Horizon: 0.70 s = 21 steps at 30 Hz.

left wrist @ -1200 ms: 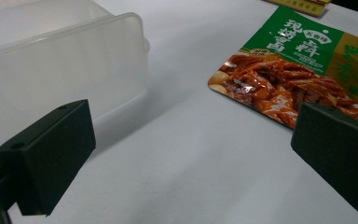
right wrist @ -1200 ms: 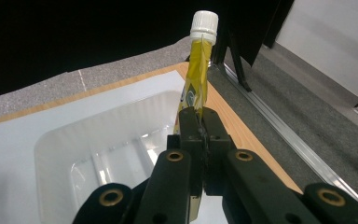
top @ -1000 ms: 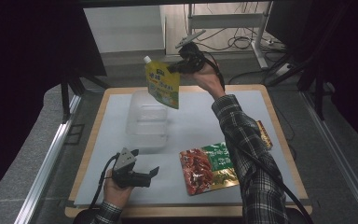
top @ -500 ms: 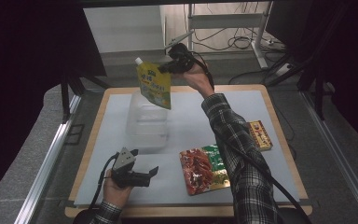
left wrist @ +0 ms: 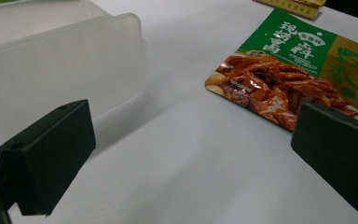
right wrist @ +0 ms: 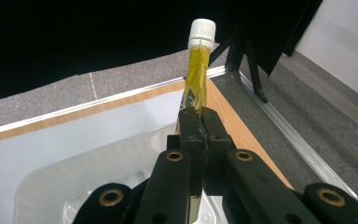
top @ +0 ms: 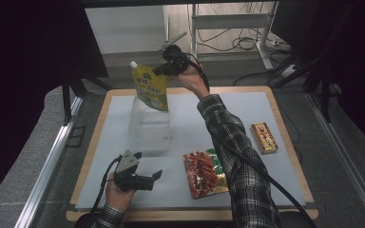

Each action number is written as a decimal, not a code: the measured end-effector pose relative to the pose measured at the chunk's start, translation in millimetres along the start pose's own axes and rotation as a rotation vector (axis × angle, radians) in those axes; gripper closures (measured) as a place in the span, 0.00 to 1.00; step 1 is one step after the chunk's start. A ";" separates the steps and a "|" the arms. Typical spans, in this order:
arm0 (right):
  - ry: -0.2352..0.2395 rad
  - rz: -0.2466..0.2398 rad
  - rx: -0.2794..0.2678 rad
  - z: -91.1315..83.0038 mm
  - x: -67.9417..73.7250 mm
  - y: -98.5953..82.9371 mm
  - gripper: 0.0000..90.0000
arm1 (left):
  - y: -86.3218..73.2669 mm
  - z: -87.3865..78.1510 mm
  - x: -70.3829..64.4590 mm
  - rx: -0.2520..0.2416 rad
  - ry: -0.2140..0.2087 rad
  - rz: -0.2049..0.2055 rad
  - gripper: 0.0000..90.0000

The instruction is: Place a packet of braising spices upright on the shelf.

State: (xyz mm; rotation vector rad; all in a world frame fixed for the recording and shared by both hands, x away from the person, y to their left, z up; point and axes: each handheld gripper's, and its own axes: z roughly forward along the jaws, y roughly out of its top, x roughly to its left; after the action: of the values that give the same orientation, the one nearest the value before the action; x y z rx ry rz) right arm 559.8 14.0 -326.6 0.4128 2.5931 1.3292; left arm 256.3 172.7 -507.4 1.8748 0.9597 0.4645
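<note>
Above the clear plastic container (top: 148, 124) at the far left of the table (top: 285, 142), the yellow spouted pouch (top: 150, 88) hangs in the air, its long axis close to upright and leaning a little. Its white cap (right wrist: 202, 31) points up and toward the table's far left, and its lower edge hangs over the container's open top. The right gripper (top: 164, 70) pinches the pouch near its upper edge, jaws clamped tight on the thin film; in the right gripper view the pouch is seen edge-on, rising straight from between the jaws. The left gripper (top: 158, 175) rests low near the table's front edge, jaws spread wide and holding nothing. Just beyond it lies a red and green snack packet (left wrist: 291, 72), flat on the table, and a small gold box (top: 264, 137) sits well apart to the right.
</note>
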 end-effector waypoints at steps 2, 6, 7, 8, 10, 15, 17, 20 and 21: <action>-0.001 0.000 0.009 3.2 -0.1 -1.7 0.99 | -0.1 0.1 -0.1 0.001 -0.001 0.001 0.00; 0.000 0.004 0.034 11.9 -1.8 -9.2 0.99 | -0.2 0.8 -0.2 0.007 -0.002 0.001 0.00; 0.001 0.006 0.036 14.1 -2.8 -11.6 0.99 | -0.2 0.9 -0.3 0.008 -0.003 0.001 0.00; 0.005 0.013 0.036 16.0 -3.8 -14.0 0.99 | -0.2 1.0 -0.2 0.008 -0.004 0.001 0.00; 0.009 0.029 0.028 17.7 -6.1 -17.4 0.99 | -0.2 1.1 -0.1 0.009 -0.004 0.001 0.00; 0.002 0.044 0.037 17.8 -9.5 -23.6 0.99 | -0.4 2.5 -0.7 0.013 -0.010 0.000 0.00; -0.034 0.027 0.072 20.5 -7.3 -26.2 0.99 | -0.5 3.2 -1.3 0.015 -0.012 0.000 0.00; -0.022 0.048 0.053 20.6 -7.2 -28.7 0.99 | -0.5 3.2 -1.7 0.013 -0.012 0.000 0.00; -0.025 0.048 0.054 20.5 -6.9 -28.6 0.99 | -0.4 3.1 -1.5 0.013 -0.012 -0.001 0.00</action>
State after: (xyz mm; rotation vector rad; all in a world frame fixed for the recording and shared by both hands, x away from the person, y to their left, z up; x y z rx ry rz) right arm 567.9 11.3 -361.4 0.5001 2.6190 1.2635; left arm 257.2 169.8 -509.2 1.8869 0.9576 0.4471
